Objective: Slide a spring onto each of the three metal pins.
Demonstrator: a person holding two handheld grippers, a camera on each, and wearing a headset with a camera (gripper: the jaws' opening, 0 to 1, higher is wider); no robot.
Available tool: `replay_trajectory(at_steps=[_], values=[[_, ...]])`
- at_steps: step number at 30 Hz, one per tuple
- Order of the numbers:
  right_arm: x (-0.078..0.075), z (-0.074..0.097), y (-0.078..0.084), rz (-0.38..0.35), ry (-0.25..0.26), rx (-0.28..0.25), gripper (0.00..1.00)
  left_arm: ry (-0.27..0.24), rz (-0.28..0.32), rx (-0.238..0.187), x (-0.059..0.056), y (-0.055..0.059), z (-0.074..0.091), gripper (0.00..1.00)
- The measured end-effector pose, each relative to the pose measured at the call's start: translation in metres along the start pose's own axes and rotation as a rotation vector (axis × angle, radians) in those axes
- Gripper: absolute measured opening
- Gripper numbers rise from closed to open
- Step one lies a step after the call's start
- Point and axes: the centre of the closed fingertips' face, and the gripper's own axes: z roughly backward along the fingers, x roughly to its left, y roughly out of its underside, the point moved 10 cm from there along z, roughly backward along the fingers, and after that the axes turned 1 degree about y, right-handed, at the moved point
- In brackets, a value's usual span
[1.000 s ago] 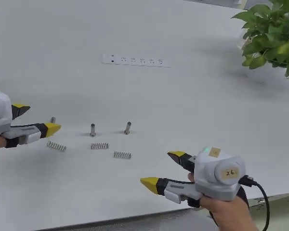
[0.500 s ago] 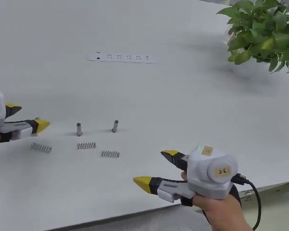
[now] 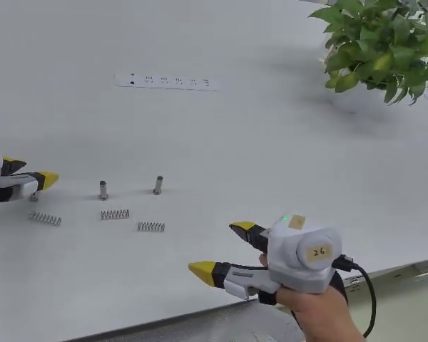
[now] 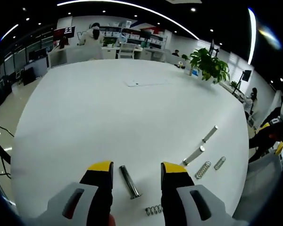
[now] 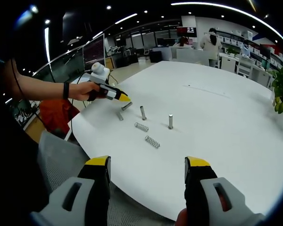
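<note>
The white worktop carried everything. The right gripper hung open, well right of the three short steel pins. The left gripper stood open astride the leftmost pin. Three small wire coil springs lay just before the pins. They looked light, squashy and prone to roll, so they were best pinched gently mid-coil.

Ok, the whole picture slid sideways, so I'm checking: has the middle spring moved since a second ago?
No. The middle spring lies just in front of the middle pin, same as before; only the camera turned.
</note>
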Motion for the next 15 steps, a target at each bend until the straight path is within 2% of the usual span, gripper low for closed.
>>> replay_trajectory(at_steps=[5, 8, 15], values=[[0.0, 0.001, 0.001, 0.001, 0.002, 0.013, 0.62, -0.013, 0.023, 0.022, 0.006, 0.008, -0.007, 0.31], [0.001, 0.001, 0.0, 0.013, 0.001, 0.023, 0.62, -0.022, 0.004, 0.047, 0.008, 0.013, -0.009, 0.27], [-0.002, 0.004, -0.007, -0.004, 0.022, 0.0, 0.62, -0.047, -0.006, 0.077, 0.015, 0.017, -0.013, 0.23]])
